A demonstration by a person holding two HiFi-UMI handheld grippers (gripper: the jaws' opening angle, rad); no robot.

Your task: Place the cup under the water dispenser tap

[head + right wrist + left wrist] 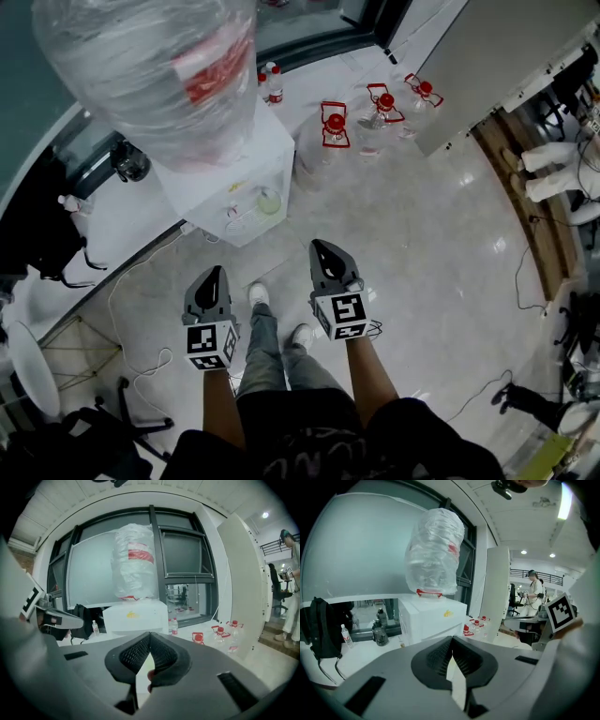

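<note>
Left gripper (216, 274) at lower centre-left of head view, right gripper (319, 247) just right of it at centre; two in all, apart from each other, both aimed toward upper left of frame. Jaws of each closed tip to tip, confirmed in left gripper view (451, 640) and right gripper view (150, 634); nothing clamped in either. Beyond the tips, one white water dispenser (261, 150) at upper-left centre. One cup (270, 201), pale green, at the dispenser's front face on its right side, well apart from both grippers; round mouth seen from above, so upright, long axis vertical, opening up. Taps too small to make out. One large bottle (150, 66) wrapped in clear plastic, red label, atop the dispenser. Behind, two small bottles (273, 84) at upper centre. Further right on the floor, three clear jugs (335, 127) with red caps and handles, in a row.
</note>
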